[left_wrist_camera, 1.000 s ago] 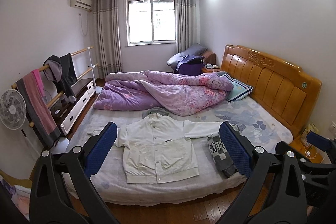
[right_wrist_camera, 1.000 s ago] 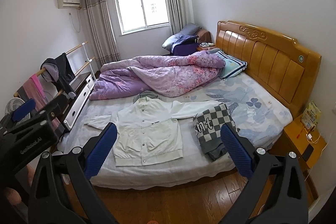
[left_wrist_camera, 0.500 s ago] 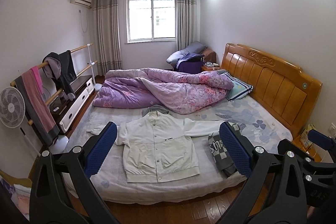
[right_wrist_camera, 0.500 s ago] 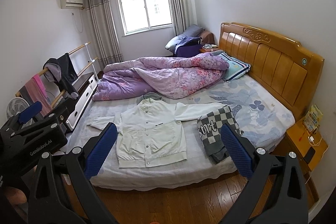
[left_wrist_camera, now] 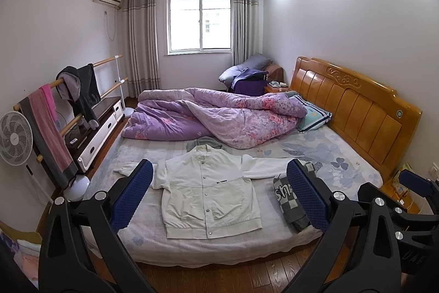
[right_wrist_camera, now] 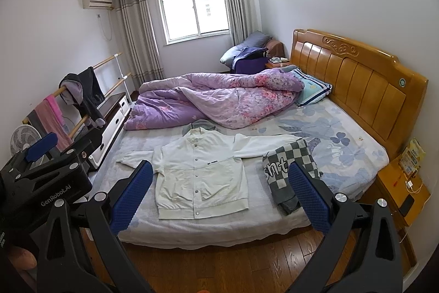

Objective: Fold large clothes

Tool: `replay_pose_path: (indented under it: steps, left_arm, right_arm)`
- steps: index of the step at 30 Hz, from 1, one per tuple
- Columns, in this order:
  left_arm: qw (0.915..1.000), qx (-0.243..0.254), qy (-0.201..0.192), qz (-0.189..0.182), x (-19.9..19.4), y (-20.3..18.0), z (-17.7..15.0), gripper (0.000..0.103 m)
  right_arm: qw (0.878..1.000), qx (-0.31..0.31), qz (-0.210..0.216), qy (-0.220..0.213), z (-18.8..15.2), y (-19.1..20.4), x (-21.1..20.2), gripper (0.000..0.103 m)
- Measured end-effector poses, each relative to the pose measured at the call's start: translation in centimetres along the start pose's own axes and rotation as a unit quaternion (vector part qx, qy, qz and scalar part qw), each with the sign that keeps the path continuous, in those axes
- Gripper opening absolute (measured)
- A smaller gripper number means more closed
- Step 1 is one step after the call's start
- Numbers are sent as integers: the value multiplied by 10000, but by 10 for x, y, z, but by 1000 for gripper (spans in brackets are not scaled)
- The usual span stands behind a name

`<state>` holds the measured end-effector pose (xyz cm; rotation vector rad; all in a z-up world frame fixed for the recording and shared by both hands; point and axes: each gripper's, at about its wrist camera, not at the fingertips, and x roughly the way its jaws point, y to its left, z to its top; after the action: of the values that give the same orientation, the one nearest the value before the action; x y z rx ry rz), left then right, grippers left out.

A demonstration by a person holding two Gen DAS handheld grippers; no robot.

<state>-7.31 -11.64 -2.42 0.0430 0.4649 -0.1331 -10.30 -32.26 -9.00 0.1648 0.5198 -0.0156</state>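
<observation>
Left wrist view: white jacket [left_wrist_camera: 208, 188] is laid flat, front up, sleeves spread, near the foot edge of the bed [left_wrist_camera: 343, 155]. Folded checkered garment [left_wrist_camera: 290, 197] sits just beside its right sleeve end; purple quilt [left_wrist_camera: 214, 114] is bunched behind the collar.

Left tool [left_wrist_camera: 219, 197] and right tool [right_wrist_camera: 219, 194] are both held wide open, empty, well apart from the jacket, over the wood floor [right_wrist_camera: 219, 265].

Risks, as judged: the right sleeve could be dragged across the checkered garment when folded in, disturbing that stack; a grey item under the collar could be pinched along with it.

Versus 1.0 s ago: both views are raised and pulled back slightly; the cloth is unmoved and the tools are equally open.
</observation>
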Motion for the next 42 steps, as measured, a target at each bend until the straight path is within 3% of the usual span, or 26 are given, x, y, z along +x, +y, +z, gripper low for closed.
replay_pose_path:
  steps: [42]
  left_arm:
    - [10000,40,34,25,14,-2,-3,98]
  right_arm:
    - [10000,21,16,68,1,-1,11,95]
